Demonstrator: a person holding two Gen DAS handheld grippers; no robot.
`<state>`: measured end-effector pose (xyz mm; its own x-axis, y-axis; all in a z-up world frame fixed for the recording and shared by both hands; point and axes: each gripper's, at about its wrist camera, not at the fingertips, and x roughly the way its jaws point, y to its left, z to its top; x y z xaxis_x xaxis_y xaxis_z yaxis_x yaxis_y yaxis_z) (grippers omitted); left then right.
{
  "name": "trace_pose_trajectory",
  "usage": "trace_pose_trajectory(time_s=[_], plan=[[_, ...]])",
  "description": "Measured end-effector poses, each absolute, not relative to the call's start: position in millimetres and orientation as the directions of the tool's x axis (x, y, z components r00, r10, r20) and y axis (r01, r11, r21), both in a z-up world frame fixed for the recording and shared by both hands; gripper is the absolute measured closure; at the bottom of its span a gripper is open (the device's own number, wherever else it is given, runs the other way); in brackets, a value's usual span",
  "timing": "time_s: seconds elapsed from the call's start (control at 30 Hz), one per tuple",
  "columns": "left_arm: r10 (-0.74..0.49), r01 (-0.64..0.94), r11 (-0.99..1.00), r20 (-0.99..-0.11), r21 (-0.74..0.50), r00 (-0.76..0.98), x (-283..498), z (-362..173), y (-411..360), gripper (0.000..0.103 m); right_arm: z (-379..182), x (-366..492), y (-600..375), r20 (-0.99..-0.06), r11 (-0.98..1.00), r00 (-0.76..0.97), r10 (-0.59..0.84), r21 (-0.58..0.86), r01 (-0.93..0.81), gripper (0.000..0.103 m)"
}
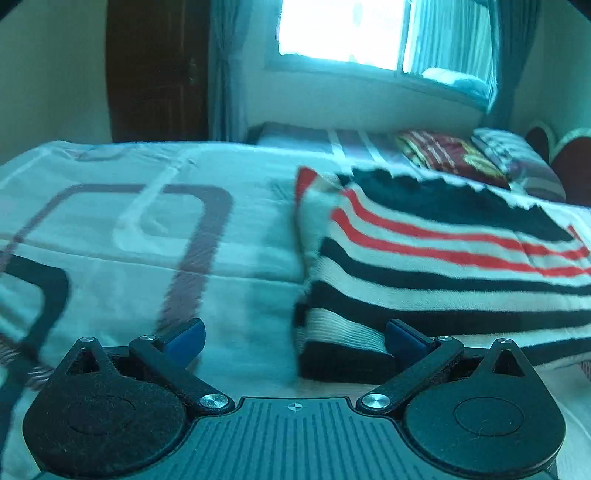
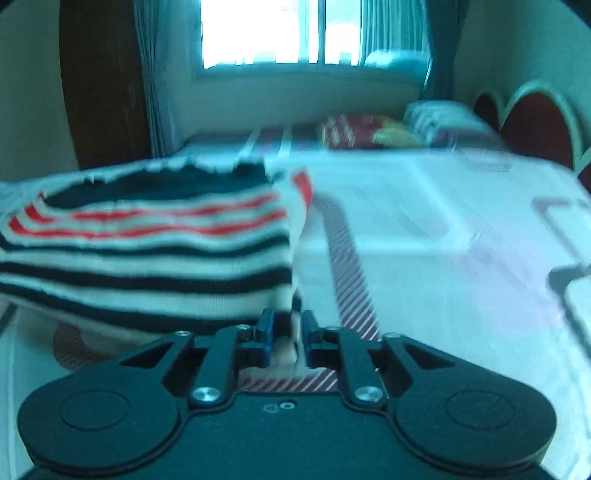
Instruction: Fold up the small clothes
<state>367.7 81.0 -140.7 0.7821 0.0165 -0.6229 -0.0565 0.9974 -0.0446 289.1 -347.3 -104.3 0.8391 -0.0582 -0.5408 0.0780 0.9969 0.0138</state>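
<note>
Right gripper: jaws nearly closed, pinching the near right corner of the striped top, which spreads to 10 o'clock from it. Left gripper: jaws wide, empty; the top's near left corner sits just inside its right finger, contact unclear. Top lies folded on the patterned bedsheet. Pillows at 1 o'clock, window at 12.

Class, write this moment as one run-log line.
left gripper: open, empty | right gripper: shut on corner of black, white and red striped knit garment | garment: on patterned bedsheet
</note>
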Motion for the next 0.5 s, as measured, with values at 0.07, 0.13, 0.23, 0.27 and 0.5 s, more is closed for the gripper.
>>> trace_pose_trajectory(time_s=[0.07,0.13,0.23,0.27,0.5], plan=[[0.033,-0.069,0.997,-0.625,-0.034,0.78,367,-141,86,0.0,-96,285,-343,-0.507,0.998,0.86,-0.052,0.001,0.061,0.083],[0.044,-0.085,0.996,-0.664,-0.029,0.746,374,-149,89,0.0,-97,289,-340,-0.51,0.999,0.86,-0.019,0.016,0.031,0.082],[0.053,-0.092,0.996,-0.665,-0.023,0.745,375,-153,87,0.0,-117,305,-336,-0.582,1.0,0.813,-0.012,-0.011,0.006,0.084],[0.059,-0.094,0.995,-0.665,-0.017,0.745,375,-153,86,0.0,-121,304,-336,-0.57,1.0,0.822,-0.013,-0.02,0.002,0.084],[0.061,-0.092,0.996,-0.673,-0.011,0.737,375,-152,84,0.0,-119,303,-323,-0.576,0.996,0.816,-0.054,-0.088,0.005,0.083]])
